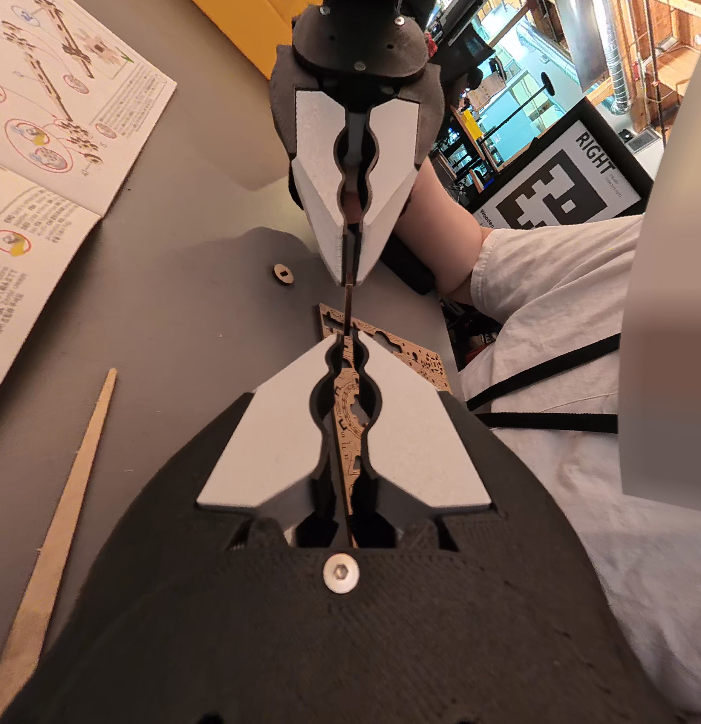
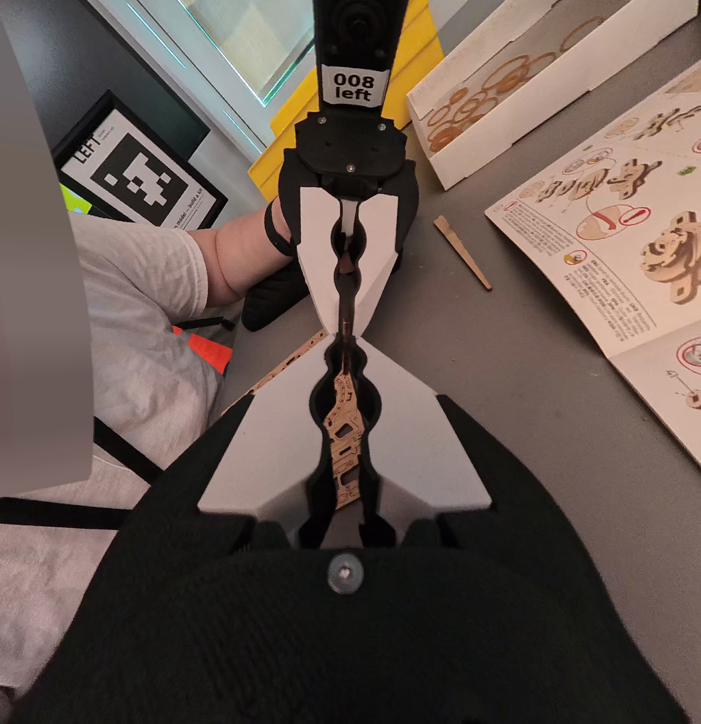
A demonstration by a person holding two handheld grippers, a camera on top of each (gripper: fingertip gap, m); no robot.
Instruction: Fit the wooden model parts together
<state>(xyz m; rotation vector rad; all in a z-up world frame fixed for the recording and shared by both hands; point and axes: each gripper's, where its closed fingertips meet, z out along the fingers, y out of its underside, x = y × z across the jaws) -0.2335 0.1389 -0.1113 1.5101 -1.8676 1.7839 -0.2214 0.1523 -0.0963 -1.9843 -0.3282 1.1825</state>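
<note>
Two tongs meet tip to tip over a grey table [image 1: 165, 352], both pinching one thin laser-cut plywood strip seen edge-on.

Left wrist view: left tongs [image 1: 347, 341] clenched on the near end of the thin dark-edged plywood strip [image 1: 348, 309]; right tongs [image 1: 348, 276] opposite clamp its far end. Flat perforated plywood parts sheet [image 1: 415, 360] lies on the table beneath, partly hidden. Small round wooden disc with a square hole [image 1: 283, 273] sits loose nearby; long tapered pale wood sliver [image 1: 63, 509] and printed instruction booklet [image 1: 67, 117] off to the side.

Right wrist view: right tongs [image 2: 344, 342] closed on the strip [image 2: 345, 333]; left tongs [image 2: 344, 327] grip the other end. White cardboard box of wooden rings [image 2: 497, 117] sits behind.

Handling judgement: the strip looks light, stiff but brittle, snapping easily if twisted. Best held on the flat faces near each end, keeping both grips in line.
</note>
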